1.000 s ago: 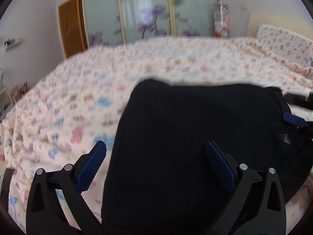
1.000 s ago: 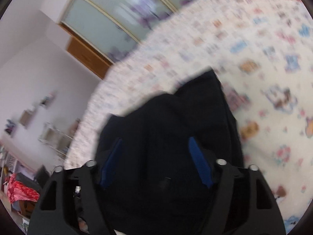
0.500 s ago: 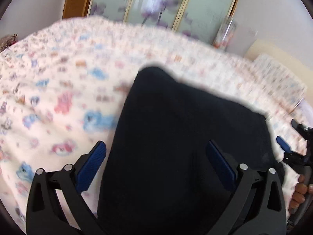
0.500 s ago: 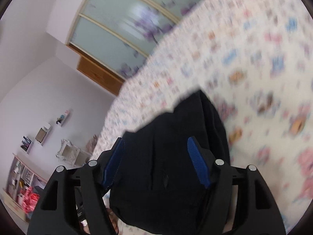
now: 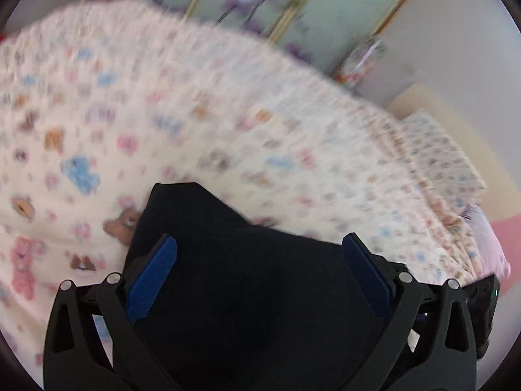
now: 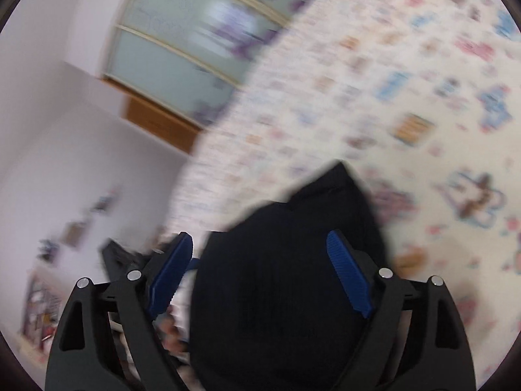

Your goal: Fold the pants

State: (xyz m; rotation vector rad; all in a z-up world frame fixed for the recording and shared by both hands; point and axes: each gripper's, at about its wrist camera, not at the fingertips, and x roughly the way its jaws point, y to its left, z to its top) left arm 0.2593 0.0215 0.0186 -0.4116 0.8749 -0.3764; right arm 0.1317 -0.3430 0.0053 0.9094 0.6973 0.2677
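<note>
bed: open beyond | obstacle: pants | right: pillow

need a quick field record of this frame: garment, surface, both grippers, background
garment: black pants, bunched into a compact dark pile; fold state unclear from blur
surface: bed sheet, cream with small cartoon prints
left gripper: jaws wide apart, pants below and between them, pads not pressing
right gripper: jaws opening, pants between them, pads clear of the cloth
background: sliding glass doors with purple flower pattern; pillow at the far end of the bed
image quality: both views motion-blurred
</note>
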